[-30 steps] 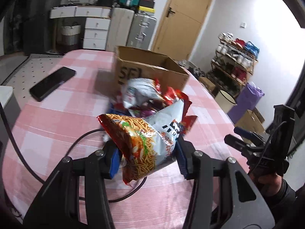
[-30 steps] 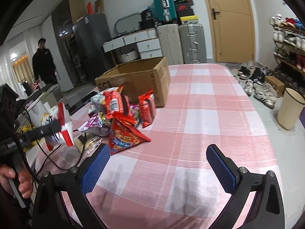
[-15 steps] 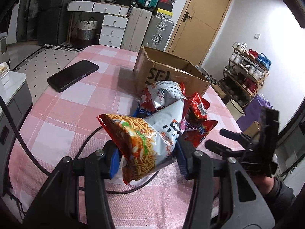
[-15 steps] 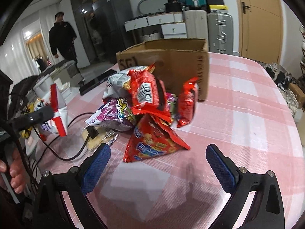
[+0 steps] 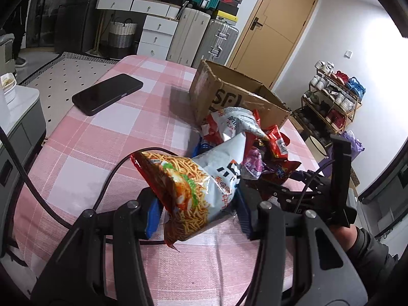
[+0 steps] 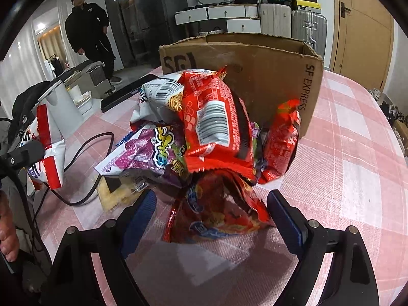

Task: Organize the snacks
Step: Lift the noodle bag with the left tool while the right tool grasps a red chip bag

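Snack pile on the pink-and-white checked bench [image 6: 357, 168], heaped against the near wall of the open brown cardboard box [image 6: 267, 76].

My right gripper [image 6: 211, 219] points down at the pile. Its blue-padded fingers [image 6: 139, 210] stand wide either side of the red crinkled foil snack bag [image 6: 216, 216] lying lowest and nearest; jaws have just been closing in, but the pads do not look to be pressing it yet. That bag sits dead ahead at 12 o'clock, long axis running roughly away from me toward the box, so the fingers straddle its short width. This is the relation that counts: a straight close should take it.

My left gripper [image 5: 196, 211] pinches a silver-and-orange noodle-snack bag [image 5: 193, 183] by its lower end, held clear above the bench; from the right wrist view it shows at 9 o'clock.

Box lies at 12 o'clock beyond the pile. Right hand is the nearer to the pile. Black phone [image 5: 107, 93] and black cable [image 6: 84, 153] lie off to the left.
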Demonstrator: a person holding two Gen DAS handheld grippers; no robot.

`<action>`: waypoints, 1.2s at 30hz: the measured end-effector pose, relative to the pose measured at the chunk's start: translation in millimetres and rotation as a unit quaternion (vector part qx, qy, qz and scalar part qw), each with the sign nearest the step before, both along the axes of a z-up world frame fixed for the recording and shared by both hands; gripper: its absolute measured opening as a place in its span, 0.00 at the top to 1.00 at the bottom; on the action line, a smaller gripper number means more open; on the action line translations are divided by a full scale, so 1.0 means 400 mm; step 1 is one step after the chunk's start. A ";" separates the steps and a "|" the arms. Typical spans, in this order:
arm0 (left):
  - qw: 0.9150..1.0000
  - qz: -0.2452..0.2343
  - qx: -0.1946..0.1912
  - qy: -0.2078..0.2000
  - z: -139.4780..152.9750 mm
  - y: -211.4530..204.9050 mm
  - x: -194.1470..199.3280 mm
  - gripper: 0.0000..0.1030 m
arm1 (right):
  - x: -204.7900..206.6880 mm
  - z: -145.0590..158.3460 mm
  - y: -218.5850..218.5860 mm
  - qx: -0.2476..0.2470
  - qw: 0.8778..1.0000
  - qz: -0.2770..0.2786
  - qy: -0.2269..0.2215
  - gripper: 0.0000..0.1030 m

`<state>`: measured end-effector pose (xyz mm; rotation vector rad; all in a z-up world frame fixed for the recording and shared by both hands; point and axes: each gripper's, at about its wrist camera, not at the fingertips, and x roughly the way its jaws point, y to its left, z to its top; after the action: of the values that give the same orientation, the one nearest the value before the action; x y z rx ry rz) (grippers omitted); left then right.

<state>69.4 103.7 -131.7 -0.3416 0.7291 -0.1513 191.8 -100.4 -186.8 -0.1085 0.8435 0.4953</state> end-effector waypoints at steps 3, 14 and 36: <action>1.000 0.000 0.000 0.002 -0.003 0.001 0.004 0.55 | 0.008 -0.002 0.008 -0.011 1.000 0.001 0.004 0.16; 1.000 0.000 0.002 0.006 -0.006 -0.003 0.014 0.55 | 0.040 -0.021 0.008 -0.025 1.000 -0.003 0.017 0.35; 1.000 -0.015 0.017 -0.006 0.038 -0.048 0.019 0.55 | -0.037 0.014 -0.092 0.038 0.999 -0.007 0.029 0.53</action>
<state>77.1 84.6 -116.5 -0.2963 0.7244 -0.1696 176.9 -137.1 -181.2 -0.0190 0.8810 0.5181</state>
